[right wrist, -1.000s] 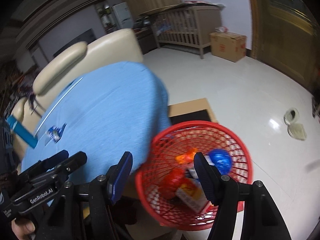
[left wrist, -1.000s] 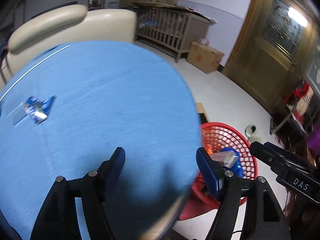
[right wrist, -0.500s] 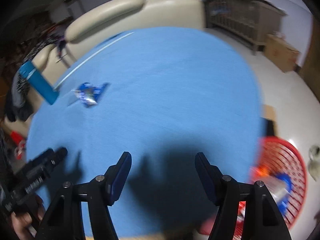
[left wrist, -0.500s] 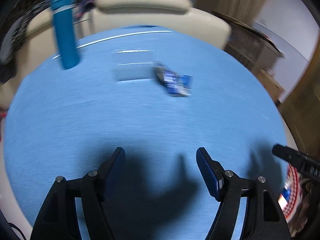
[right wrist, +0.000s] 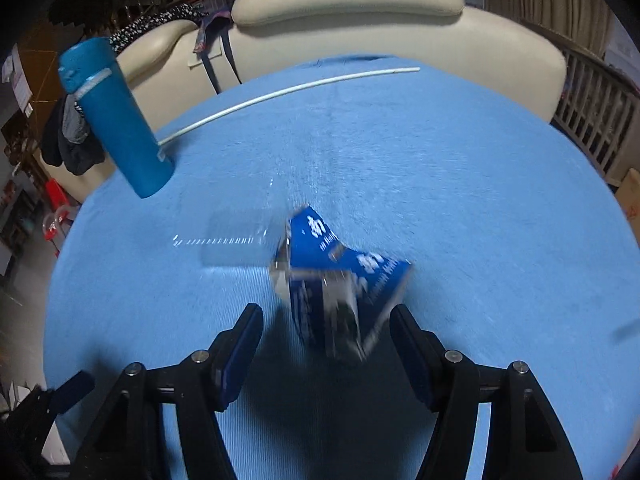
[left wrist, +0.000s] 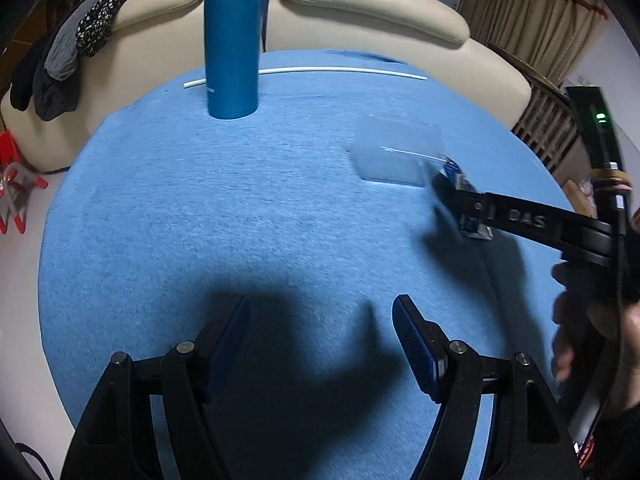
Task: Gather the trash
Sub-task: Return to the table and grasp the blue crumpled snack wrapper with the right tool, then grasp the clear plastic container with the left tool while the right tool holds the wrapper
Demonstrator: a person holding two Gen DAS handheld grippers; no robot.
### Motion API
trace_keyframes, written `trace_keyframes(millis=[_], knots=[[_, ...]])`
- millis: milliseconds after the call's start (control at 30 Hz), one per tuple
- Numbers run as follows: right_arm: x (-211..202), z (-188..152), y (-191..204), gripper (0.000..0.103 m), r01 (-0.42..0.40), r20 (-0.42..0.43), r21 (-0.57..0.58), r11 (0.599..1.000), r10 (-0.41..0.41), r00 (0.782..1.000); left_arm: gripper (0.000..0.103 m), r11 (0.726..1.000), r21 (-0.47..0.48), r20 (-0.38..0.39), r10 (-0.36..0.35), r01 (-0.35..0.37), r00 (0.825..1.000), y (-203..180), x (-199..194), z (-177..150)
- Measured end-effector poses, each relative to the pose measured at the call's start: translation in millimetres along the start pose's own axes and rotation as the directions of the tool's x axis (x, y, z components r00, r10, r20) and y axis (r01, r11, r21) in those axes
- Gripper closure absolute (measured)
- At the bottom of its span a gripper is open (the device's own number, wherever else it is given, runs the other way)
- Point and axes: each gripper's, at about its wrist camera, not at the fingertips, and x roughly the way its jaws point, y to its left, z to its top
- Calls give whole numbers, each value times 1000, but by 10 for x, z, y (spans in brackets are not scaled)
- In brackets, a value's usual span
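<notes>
Home living room, cream leather sofa (right wrist: pixel 360 12), draped clothes (left wrist: pixel 60 60), curtains (left wrist: pixel 532 12), wooden crib (right wrist: pixel 596 120)

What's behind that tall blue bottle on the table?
Behind the blue bottle a thin white rod lies across the blue tablecloth, and past that stands a cream sofa with dark clothes draped over it. The rod's stretch directly behind the bottle is covered.

My worktop (left wrist: pixel 200 208) is covered in soft blue cloth that looks fuzzy and matt. The blue wrapper (right wrist: pixel 340 280) is shiny, crinkly foil with silver inside. Next to it lies a clear, glossy plastic sheet (right wrist: pixel 236 240). The tall blue bottle (left wrist: pixel 232 40) looks smooth and a bit dull. My grippers (left wrist: pixel 320 340) (right wrist: pixel 326 344) are matt black plastic with ribbed blue pads. The cream sofa (left wrist: pixel 360 0) looks like smooth, shiny leather.
</notes>
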Motion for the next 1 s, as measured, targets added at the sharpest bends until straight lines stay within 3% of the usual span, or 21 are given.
trace_keyframes(millis=[100, 133, 167, 200, 600, 800, 933, 967, 1000], knots=[[170, 65, 29, 37, 29, 2, -29, 999, -29, 1000, 29, 1000, -8, 7, 0, 0, 1000, 4, 57, 103], [180, 83, 40, 45, 43, 12, -45, 998, -42, 999, 29, 1000, -4, 7, 0, 0, 1000, -21, 59, 117], [217, 119, 60, 62, 46, 17, -50, 998, -45, 999, 29, 1000, 3, 9, 0, 0, 1000, -45, 85, 158], [188, 143, 39, 66, 6, 9, -42, 999, -6, 1000, 29, 1000, 10, 13, 0, 0, 1000, -71, 103, 190], [-351, -187, -568, 66, -19, 58, 73, 997, 15, 998, 28, 995, 76, 59, -64, 60, 996, -610, 371, 819], [-587, -334, -735, 66, -40, 84, 122, 992, 30, 996, 17, 994, 111, 99, 7, -18, 995, -869, 551, 1044], [-652, -378, -767, 66, -53, 90, 129, 990, 42, 995, 15, 981, 169, 35, 91, -96, 995, -984, 858, 1059], [-667, -381, -767, 66, -56, 91, 130, 990, 44, 995, 15, 982, 167, 22, 85, -88, 996, -968, 890, 1025], [-684, -385, -760, 66, -60, 95, 130, 990, 48, 994, 24, 989, 146, 5, 30, -30, 1000, -918, 913, 997]])
